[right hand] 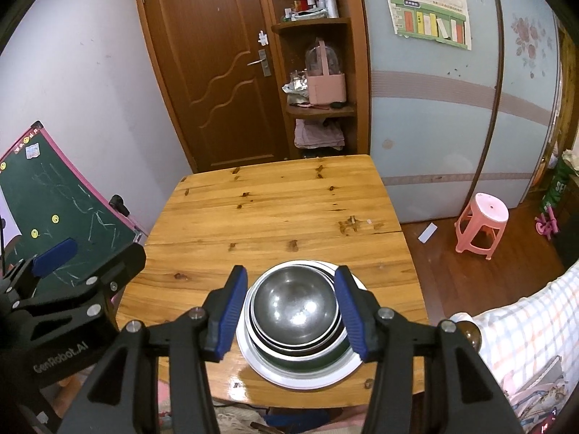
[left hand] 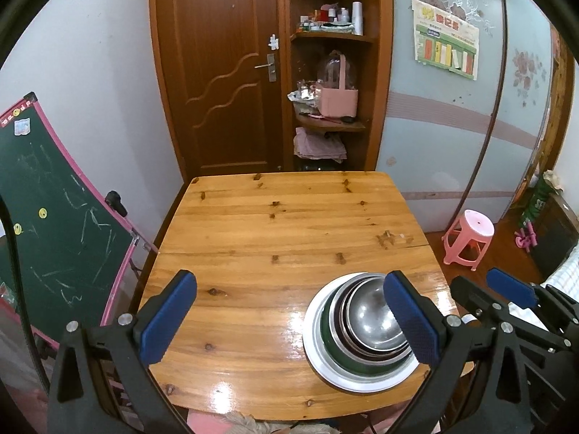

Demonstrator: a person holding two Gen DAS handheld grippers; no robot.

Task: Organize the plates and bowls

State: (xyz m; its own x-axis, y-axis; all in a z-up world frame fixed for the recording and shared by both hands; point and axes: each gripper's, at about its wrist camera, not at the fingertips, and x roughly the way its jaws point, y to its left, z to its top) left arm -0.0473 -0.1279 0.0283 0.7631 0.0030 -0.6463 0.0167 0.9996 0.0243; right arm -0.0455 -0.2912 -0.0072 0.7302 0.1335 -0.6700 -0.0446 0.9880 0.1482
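Counter (right hand: 275, 217): knotty pine planks, varnished, high gloss near front edge with lamp glare.
Stacked bowls (right hand: 295, 307): stainless metal, polished, mirror-like highlights inside.
Plate (right hand: 300, 378) beneath: white, smooth, glossy, looks ceramic or enamel.
Right gripper (right hand: 291, 311): matt black plastic frame, blue textured rubbery pads, bright metal rivets.
Left gripper (left hand: 289, 322): same matt black plastic, same blue pads.
Door (left hand: 224, 72): brown wood, satin sheen.
Stool (right hand: 483, 226): pink moulded plastic, smooth.
Chalkboard (left hand: 50, 217): matt green, chalk-scuffed.
Poster (right hand: 429, 11): paper, curling.
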